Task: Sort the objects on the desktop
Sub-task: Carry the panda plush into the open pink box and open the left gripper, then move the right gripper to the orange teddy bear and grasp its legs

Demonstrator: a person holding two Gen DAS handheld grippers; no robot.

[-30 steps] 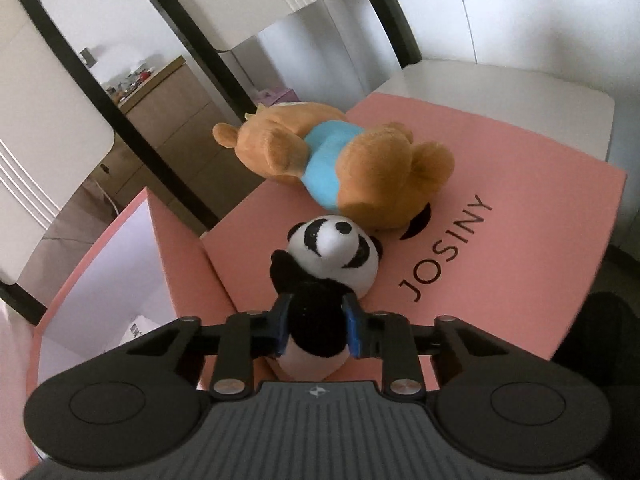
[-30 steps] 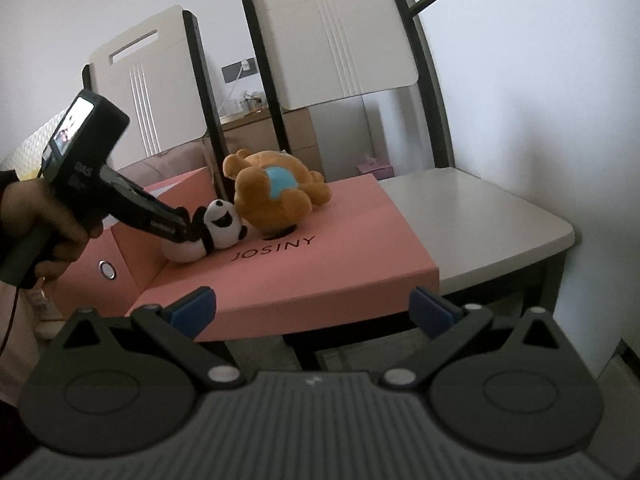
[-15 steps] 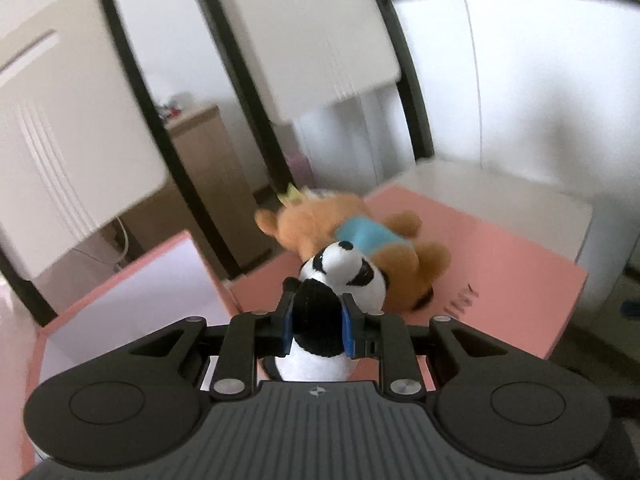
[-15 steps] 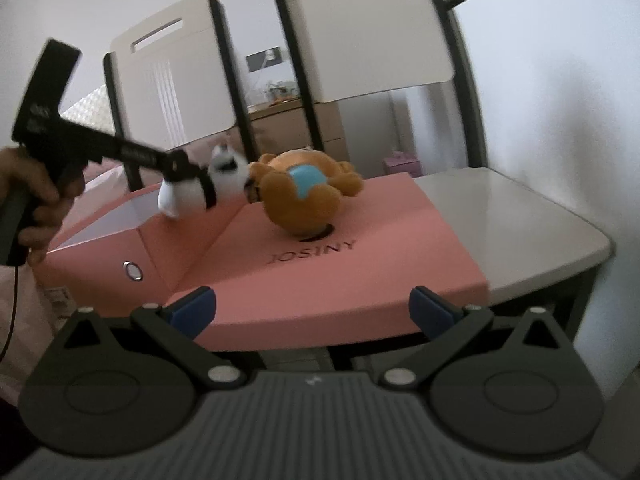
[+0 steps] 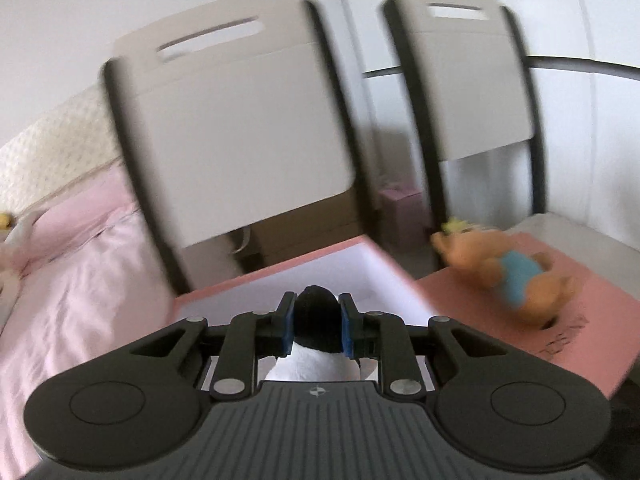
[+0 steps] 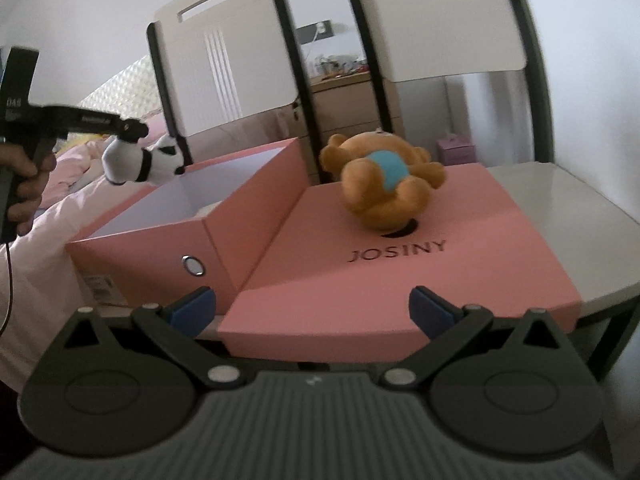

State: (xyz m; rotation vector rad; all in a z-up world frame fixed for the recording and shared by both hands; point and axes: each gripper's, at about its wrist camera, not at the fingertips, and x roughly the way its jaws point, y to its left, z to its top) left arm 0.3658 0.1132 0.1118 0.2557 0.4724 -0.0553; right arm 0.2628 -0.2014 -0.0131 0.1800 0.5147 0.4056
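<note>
Now panda plush (image 6: 140, 160) pinched at black middle by left gripper (image 5: 317, 322), jaws closed on it, held in air over far-left edge of open pink box (image 6: 192, 216). Soft, light, squashy; body grip suits it. Bear plush (image 6: 384, 184) lies on box lid (image 6: 400, 264) near its far edge. Right gripper (image 6: 312, 306) level before lid's near edge, jaws wide apart, holding nothing.
</note>
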